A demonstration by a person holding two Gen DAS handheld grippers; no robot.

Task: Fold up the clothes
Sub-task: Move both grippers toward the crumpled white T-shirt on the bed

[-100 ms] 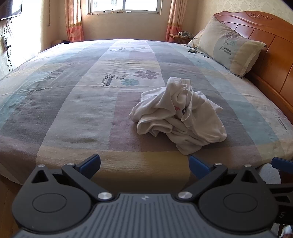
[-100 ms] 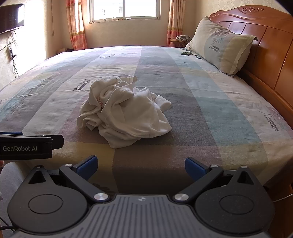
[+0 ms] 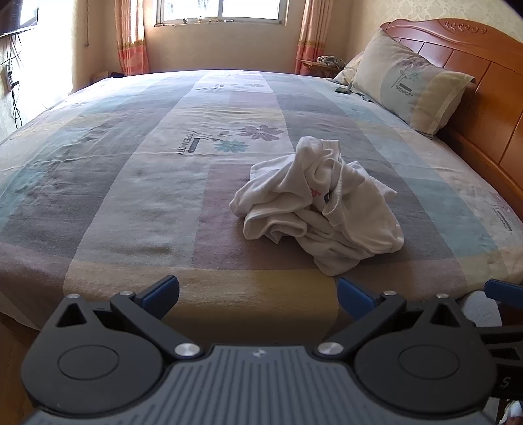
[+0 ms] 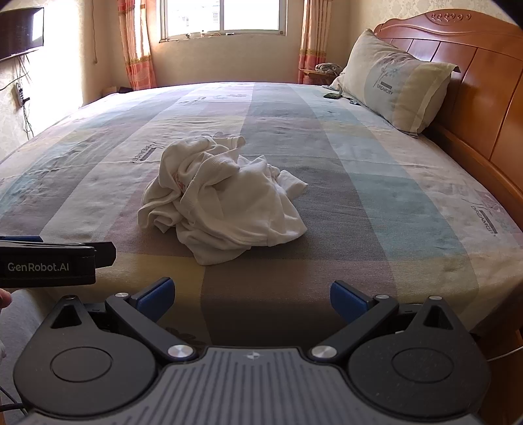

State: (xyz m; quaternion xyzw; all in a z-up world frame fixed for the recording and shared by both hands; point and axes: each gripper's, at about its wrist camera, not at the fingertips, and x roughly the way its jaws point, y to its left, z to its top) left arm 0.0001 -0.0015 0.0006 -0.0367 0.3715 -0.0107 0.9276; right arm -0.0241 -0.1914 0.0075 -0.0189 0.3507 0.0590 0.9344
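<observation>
Both grippers hang at the near edge of the bed, side by side. Over on the left, the left gripper [image 3: 258, 296] has its blue-tipped fingers spread wide with nothing between them, pointing down at the bedspread. Next to it the right gripper [image 4: 250, 299] is just as wide apart and just as empty; from its camera the black side of the left gripper, lettered "GenRobot.AI", pokes in at the left edge, with a fingertip of the person's hand [image 4: 5, 298] just under it.

Beyond the fingers lies the bed [image 3: 130, 202], covered by a bedspread in pale blue, grey, mauve and yellow patches with printed flowers. On it, near the front edge and well clear of both grippers, sits the white garment [image 3: 315, 204], crumpled into a loose heap with a bit of red print showing in its folds; it lies slightly right of the left gripper and slightly left of the right one [image 4: 222, 199].

Farther back a pillow [image 3: 408, 85] leans on the wooden headboard [image 3: 483, 65] at the right, with a small dark object [image 3: 343, 90] on the spread beside it. At the far wall is a window [image 3: 222, 9] flanked by orange curtains [image 3: 132, 36].
</observation>
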